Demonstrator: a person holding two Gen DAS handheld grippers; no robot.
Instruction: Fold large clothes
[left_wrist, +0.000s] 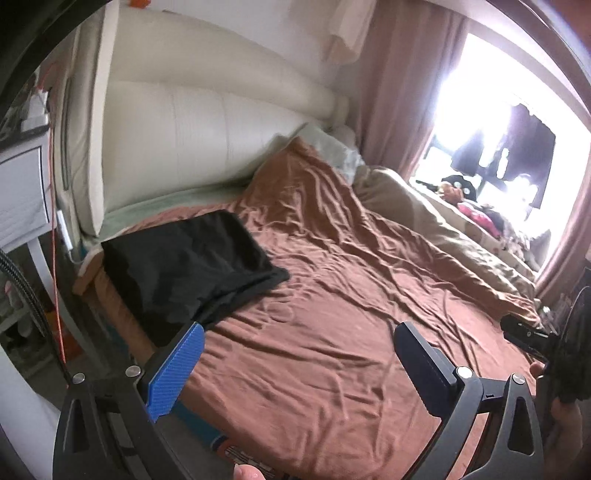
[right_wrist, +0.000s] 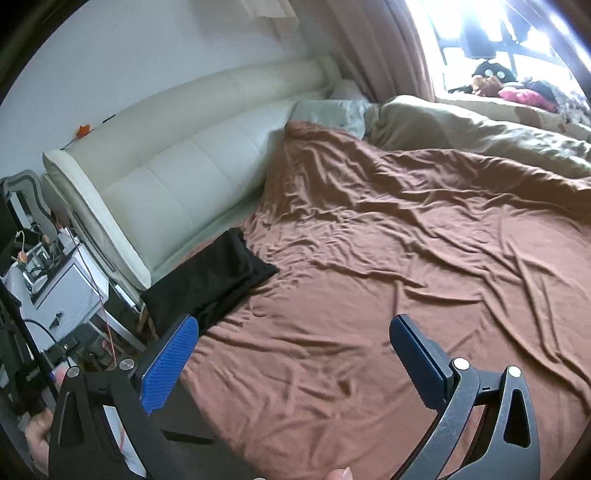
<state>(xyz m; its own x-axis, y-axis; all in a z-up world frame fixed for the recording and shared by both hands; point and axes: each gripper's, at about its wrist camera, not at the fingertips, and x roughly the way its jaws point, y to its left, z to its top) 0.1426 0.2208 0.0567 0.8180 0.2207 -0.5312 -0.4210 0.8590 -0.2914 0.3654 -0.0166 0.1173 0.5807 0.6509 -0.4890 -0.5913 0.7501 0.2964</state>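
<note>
A black garment (left_wrist: 188, 269) lies folded flat near the left edge of the bed on the brown sheet (left_wrist: 332, 302). It also shows in the right wrist view (right_wrist: 210, 280). My left gripper (left_wrist: 299, 332) is open and empty, held above the sheet just right of the garment. My right gripper (right_wrist: 293, 328) is open and empty too, above the sheet and right of the garment. The right gripper's body (left_wrist: 524, 336) shows at the right edge of the left wrist view.
A cream padded headboard (left_wrist: 207, 140) runs along the far side. A beige duvet (left_wrist: 443, 229) and pale pillow (left_wrist: 332, 147) lie at the far right by the bright window (left_wrist: 498, 129). A white nightstand (right_wrist: 70, 295) with clutter stands left of the bed.
</note>
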